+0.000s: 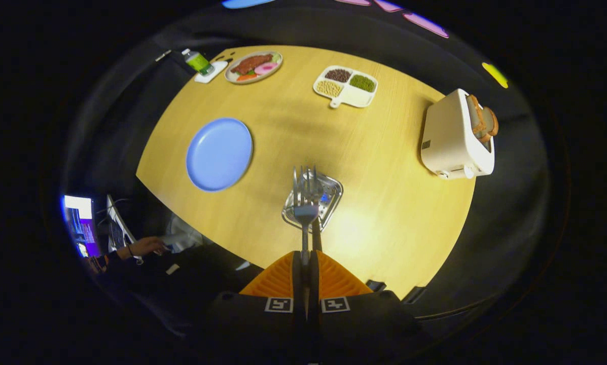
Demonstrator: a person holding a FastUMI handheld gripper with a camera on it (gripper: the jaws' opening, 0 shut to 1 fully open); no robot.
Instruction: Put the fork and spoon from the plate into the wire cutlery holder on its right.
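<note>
My two fingers were pressed tight together on the thin handle of a shiny silver metal fork [303, 203], so my gripper [306, 268] was clamped on it. The fork stuck straight out ahead of my fingers, with its prongs pointing away from me. A second thin dark handle showed right beside the fork's handle, but I could not tell what it was.

Under the fork's prongs, I saw the shiny square wire cutlery holder [328, 200]. I looked down into it from above. It stood on the round yellow wooden table [384, 203]. The fork's prongs were over the holder's opening, but I could not tell if they touched it.

To the left of the holder, apart from it, lay a round blue plate [219, 154]. Nothing lay on it. I could not tell where the spoon was.

Far off to the right stood a white toaster [453, 139] with brown slices of bread [481, 121] poking out of its top.

Beyond the holder, near the far edge of the table, was a white tray with three parts [356, 96] holding dark, green and pale beans. Left of that was a round plate of pretend food [253, 66]. Beside it, a small green bottle [198, 61] lay on a white pad.

Off the table, near my left side, a person's hand [143, 247] rested by a glowing screen [80, 223].
</note>
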